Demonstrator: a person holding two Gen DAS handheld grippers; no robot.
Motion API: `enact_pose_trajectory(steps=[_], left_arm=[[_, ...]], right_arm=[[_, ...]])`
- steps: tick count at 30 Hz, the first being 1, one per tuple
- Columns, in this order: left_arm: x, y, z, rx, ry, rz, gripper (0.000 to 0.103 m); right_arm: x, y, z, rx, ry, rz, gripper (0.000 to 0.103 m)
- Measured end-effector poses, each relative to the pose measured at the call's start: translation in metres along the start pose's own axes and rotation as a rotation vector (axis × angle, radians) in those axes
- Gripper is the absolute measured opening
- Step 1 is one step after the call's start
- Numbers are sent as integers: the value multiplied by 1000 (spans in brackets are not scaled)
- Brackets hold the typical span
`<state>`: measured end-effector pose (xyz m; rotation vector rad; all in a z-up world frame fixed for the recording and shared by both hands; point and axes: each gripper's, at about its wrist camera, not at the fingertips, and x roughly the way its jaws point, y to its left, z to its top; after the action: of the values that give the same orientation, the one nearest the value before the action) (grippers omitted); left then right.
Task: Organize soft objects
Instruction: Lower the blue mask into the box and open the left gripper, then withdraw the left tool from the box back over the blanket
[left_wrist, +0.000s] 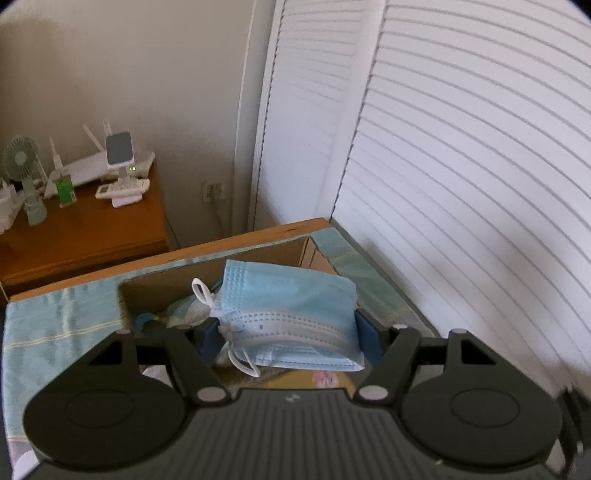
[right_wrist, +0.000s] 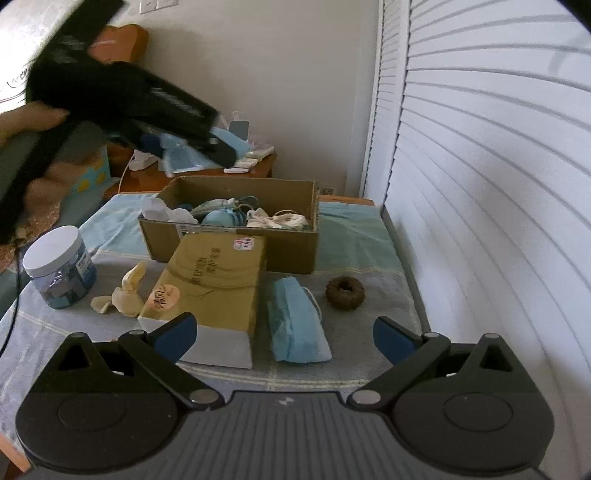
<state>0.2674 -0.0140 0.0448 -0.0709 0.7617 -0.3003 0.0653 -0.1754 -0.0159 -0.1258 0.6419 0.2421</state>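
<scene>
Left claw (left_wrist: 290, 332) grips blue mask stack (left_wrist: 291, 314) over cardboard box (left_wrist: 221, 266), labels unreadable.

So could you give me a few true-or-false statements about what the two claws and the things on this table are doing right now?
1. The left claw is clamped on a blue face mask. True.
2. The right claw holds the brown hair scrunchie. False: that claw is open and holds nothing; the scrunchie lies on the cloth.
3. The cardboard box already has soft things in it. True.
4. The second face mask lies inside the box. False: it lies on the cloth in front of the box, beside the tissue pack.
5. The white-lidded jar stands upright. True.
</scene>
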Motion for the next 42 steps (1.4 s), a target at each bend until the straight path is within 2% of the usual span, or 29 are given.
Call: enact_pose_trajectory(steps=[12,13,15,20,32,42], left_arm=[[76,-9,29,-39,76,39,72],[79,-9,30,-47,73,38,73],[85,-7,32,-68,60,38,87],[89,-3,33,-106,67,56,90],[40,-4,18,-32,20,82,95],[-19,-11,-21,5,-16,74,97]], right_arm=[[4,-19,-3,26,2,-20,103],[4,-21,-3,29,2,-21,103],[5,-23,-4,33,1,-22,103],[5,-26,-4,43,1,-24,103],[-4,-23,-7,40,-13,-22,103],[-19,-24,-10,61,-34,-15,103]])
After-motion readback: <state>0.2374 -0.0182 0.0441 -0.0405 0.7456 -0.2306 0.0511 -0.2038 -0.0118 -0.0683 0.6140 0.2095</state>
